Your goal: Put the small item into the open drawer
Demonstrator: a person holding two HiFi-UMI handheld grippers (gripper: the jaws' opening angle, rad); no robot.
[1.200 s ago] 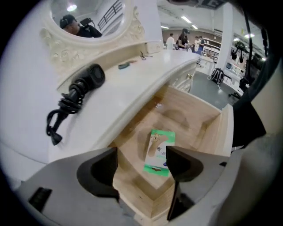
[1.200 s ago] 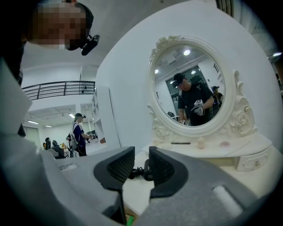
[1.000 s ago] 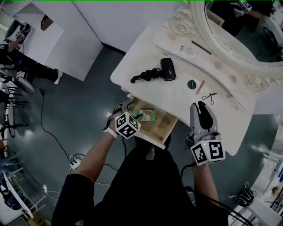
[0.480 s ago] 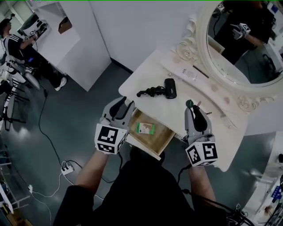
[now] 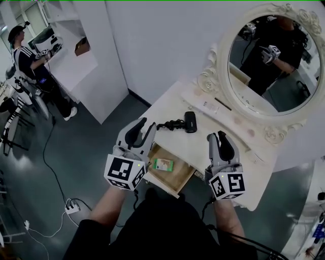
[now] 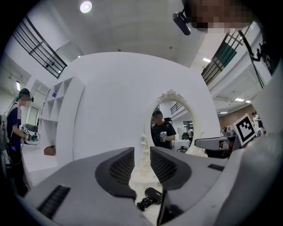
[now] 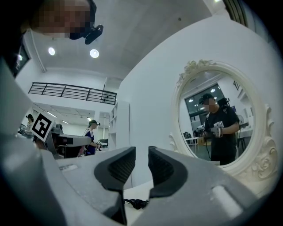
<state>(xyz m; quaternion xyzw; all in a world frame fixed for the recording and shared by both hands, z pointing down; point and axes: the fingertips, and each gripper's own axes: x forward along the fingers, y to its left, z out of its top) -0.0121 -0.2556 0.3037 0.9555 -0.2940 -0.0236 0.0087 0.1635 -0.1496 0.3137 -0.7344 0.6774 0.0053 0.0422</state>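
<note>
Your light: bright ceiling lamps [image 6: 86, 6], even, soft shadows. Your two gripper views: fisheye-bent, corners black, foreground soft.

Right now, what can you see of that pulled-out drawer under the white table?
The drawer is a shallow box, light wood inside as it looks, pulled out open from the front edge of the white dressing table. A small green-and-white item lies flat on its bottom. Nothing else shows inside.
</note>
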